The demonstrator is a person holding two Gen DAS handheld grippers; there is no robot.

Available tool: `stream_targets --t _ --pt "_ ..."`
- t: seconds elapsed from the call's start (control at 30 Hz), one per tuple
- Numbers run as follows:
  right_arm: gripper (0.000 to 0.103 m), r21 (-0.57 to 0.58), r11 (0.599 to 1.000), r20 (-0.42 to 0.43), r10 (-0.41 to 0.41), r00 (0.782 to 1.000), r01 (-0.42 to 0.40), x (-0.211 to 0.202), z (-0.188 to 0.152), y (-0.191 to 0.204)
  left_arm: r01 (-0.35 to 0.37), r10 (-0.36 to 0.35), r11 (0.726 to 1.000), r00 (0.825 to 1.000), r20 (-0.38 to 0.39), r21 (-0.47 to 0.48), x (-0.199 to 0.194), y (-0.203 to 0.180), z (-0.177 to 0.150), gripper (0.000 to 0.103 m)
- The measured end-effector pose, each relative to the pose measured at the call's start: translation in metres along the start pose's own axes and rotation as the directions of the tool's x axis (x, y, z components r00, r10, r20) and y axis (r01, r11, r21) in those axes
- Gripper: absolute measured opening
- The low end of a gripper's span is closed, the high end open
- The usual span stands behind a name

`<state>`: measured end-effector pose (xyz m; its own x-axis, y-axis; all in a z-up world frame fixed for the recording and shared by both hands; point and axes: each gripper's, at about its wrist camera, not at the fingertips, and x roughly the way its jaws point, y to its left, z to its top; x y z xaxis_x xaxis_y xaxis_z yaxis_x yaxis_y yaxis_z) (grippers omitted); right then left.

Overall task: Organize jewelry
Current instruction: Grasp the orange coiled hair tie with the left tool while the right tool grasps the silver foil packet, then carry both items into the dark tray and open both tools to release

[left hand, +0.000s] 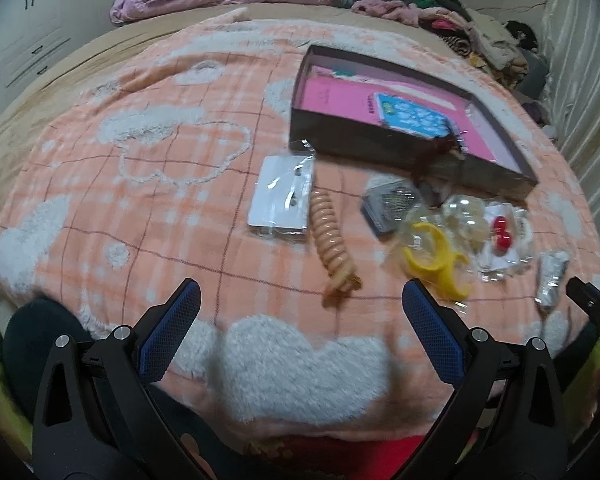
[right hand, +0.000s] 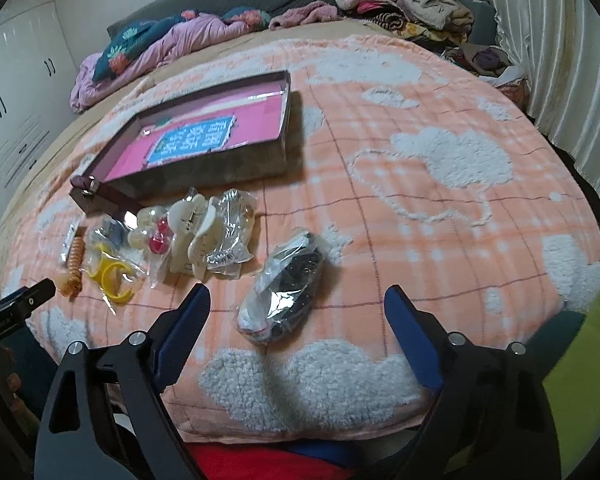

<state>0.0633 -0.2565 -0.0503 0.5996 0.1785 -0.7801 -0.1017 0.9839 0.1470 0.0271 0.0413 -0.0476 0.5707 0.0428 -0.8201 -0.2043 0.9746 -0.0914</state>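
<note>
Left gripper (left hand: 300, 296) frame: black plastic arms with triangular cut-outs
Left gripper pads (left hand: 170, 332): blue, fine cross-hatched texture
Left gripper fasteners: round silver screw heads at each pivot, two per side
Right gripper (right hand: 296, 300) frame: same black arms, same cut-outs
Right gripper pads (right hand: 184, 328): dark blue, flat, long
Right gripper fasteners: silver screw heads, paired
Clothing (right hand: 580, 380): yellow-green fabric at frame edges; red with blue at the bottom

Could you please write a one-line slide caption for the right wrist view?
Open right tongs hover above a plastic-wrapped packet on the orange blanket.
</note>
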Motion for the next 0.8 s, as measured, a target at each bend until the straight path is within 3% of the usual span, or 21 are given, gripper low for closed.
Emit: stream_targets --t 0.13,0.3,0.4,0.43,0.47,0.53,0.7,0.77,0.8 --pt "0.084 -0.005 1.0 -0.013 0.003 1.0 -0.003 0.011 0.002 0.004 0.034 -0.035 0.999 0.998 -0.044 -0.033 0.015 0.004 0.003 0.095" --pt "0.074 0.024 1.0 -0.047 0.019 0.999 -0.018 0.026 0.006 0.0 0.057 -0.059 0.998 0.997 -0.057 -0.025 0.025 -0.002 0.007 0.095" --pt "0.064 0.045 0.999 -0.059 0.026 0.998 -0.023 0.035 0.008 -0.003 0.069 -0.07 0.997 0.995 -0.065 -0.021 0.029 -0.004 0.008 0.095" --pt "0.056 0.052 0.998 -0.057 0.029 0.998 -0.026 0.036 0.009 -0.004 0.077 -0.078 0.997 0.995 -0.065 -0.019 0.029 -0.004 0.008 0.093" --pt "0.047 0.061 0.997 -0.051 0.04 0.998 -0.037 0.036 0.01 -0.006 0.08 -0.081 0.997 0.995 -0.063 -0.018 0.031 -0.005 0.01 0.09" --pt "0.041 0.074 0.995 -0.048 0.068 0.996 -0.065 0.037 0.01 -0.008 0.071 -0.071 0.997 0.996 -0.051 -0.003 0.032 -0.007 0.011 0.079" --pt "0.037 0.052 0.995 -0.022 0.092 0.995 -0.091 0.03 0.009 -0.009 0.108 -0.107 0.994 0.994 -0.037 0.021 0.033 -0.013 0.013 0.044" --pt "0.036 0.043 0.995 -0.007 0.093 0.996 -0.093 0.026 0.009 -0.011 0.115 -0.114 0.992 0.993 -0.033 0.047 0.033 -0.016 0.012 0.023" --pt "0.036 0.042 0.995 0.001 0.091 0.996 -0.091 0.023 0.008 -0.012 0.119 -0.117 0.991 0.993 -0.032 0.056 0.033 -0.017 0.011 0.02"
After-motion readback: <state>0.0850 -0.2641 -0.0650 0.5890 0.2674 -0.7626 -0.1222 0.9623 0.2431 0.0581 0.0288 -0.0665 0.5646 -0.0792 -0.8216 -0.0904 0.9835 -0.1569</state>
